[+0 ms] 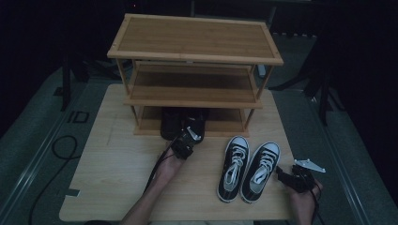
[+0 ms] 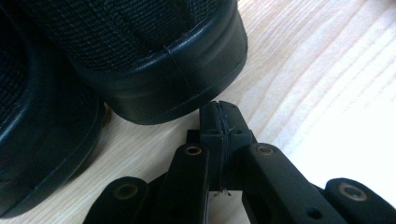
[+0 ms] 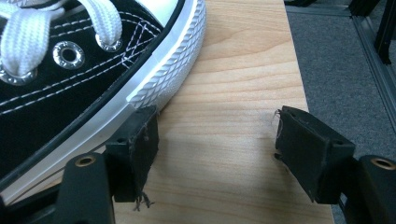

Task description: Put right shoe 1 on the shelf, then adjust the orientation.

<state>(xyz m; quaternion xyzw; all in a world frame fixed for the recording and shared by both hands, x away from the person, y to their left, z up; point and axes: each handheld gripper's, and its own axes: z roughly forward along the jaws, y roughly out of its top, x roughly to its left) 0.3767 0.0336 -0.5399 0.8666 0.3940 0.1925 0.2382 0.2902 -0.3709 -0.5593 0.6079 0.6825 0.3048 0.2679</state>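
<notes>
Shoes are going onto the wooden rack (image 1: 195,56), by the look of it — the black pair (image 1: 182,123) sits half under the rack's lowest shelf, heels toward the person. The left gripper (image 1: 188,138) is at those heels with its jaws pressed together on nothing, its tip just short of the nearer heel (image 2: 187,88); shut like that, it seems meant for nudging the pair deeper in rather than lifting. In front of the rack, to the right, the two sneakers (image 1: 248,168) wait side by side. The right gripper (image 3: 217,149) stands wide open and empty beside the right-hand sneaker's sole (image 3: 163,70), one pad against the rubber edge — poised, probably, for the next pickup.
</notes>
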